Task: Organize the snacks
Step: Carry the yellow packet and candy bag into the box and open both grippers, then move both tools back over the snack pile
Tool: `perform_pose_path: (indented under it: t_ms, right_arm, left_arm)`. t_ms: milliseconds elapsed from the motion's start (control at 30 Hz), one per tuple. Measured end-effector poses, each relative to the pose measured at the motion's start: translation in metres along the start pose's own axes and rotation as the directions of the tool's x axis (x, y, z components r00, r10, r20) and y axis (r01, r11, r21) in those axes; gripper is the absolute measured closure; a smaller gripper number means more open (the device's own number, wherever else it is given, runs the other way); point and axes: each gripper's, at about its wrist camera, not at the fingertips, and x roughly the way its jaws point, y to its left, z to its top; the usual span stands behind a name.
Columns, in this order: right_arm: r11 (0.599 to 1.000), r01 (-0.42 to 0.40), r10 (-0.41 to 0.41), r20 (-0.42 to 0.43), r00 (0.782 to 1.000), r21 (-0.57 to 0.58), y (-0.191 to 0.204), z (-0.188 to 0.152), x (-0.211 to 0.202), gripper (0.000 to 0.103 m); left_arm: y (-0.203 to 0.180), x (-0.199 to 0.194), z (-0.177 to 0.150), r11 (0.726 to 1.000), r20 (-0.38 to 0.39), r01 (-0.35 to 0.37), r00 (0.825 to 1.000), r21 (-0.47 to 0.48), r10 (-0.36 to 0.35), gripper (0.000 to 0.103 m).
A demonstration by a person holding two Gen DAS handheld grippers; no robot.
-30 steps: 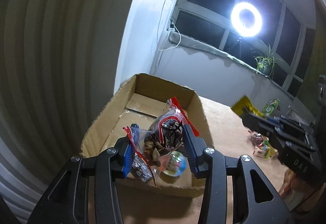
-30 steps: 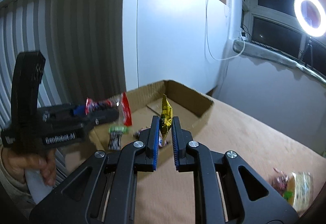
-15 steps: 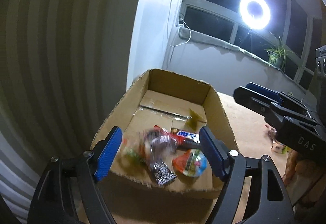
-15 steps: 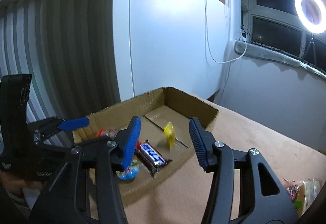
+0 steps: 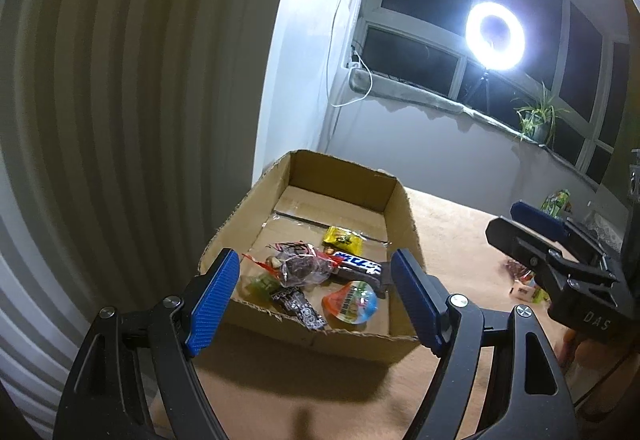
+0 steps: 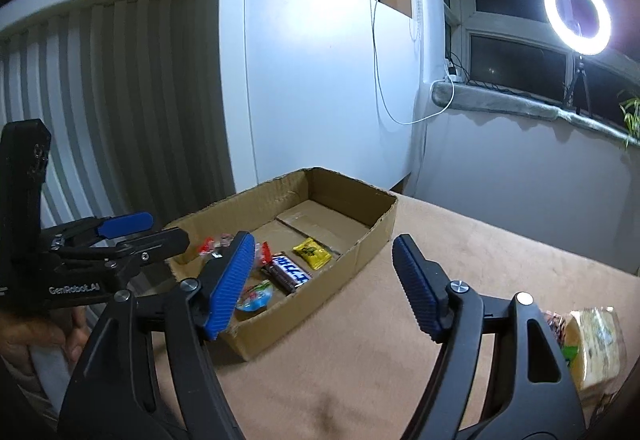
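An open cardboard box [image 5: 402, 212] [image 6: 376, 236] stands on the tan table. In it lie a clear bag of candies with red trim [image 5: 304, 266], a dark chocolate bar [image 5: 358, 264] [image 6: 290, 270], a yellow packet [image 5: 343, 239] [image 6: 312, 252] and a round orange-blue pack [image 5: 352, 302] [image 6: 256, 296]. My left gripper [image 5: 316, 300] is open and empty, just before the box's near wall. My right gripper [image 6: 324, 286] is open and empty, above the table by the box's right side.
More snacks lie on the table to the right: small packs [image 5: 524, 282] and a pale wrapped pack [image 6: 596, 348]. A green pack [image 5: 556, 200] lies farther back. A ring light [image 5: 495, 36] and a plant [image 5: 538, 116] stand by the window. A ribbed wall is on the left.
Both grippers opened. The left one dropped the candy bag and the right one dropped the yellow packet; both now lie in the box. Both grippers drew back from the box.
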Motion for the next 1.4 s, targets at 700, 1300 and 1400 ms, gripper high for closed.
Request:
perform_pose_path:
  t_ms: [700, 1300, 1400]
  right_arm:
    - [0.987, 0.121, -0.118, -0.031, 0.993, 0.110, -0.065, -0.059, -0.076, 0.028]
    - [0.933, 0.239, -0.231, -0.062, 0.971, 0.270, -0.156, -0.110, -0.125, 0.028]
    - [0.926, 0.251, -0.242, -0.068, 0.968, 0.282, -0.163, -0.114, -0.127, 0.028]
  left_arm:
    - [-0.084, -0.007, -0.002, 0.988, -0.015, 0.064, 0.998, 0.138, -0.062, 0.025]
    - [-0.194, 0.013, -0.021, 0.932, -0.114, 0.194, 0.979, 0.307, -0.167, 0.025]
    - [-0.206, 0.017, -0.025, 0.922, -0.134, 0.213, 0.975, 0.324, -0.178, 0.025]
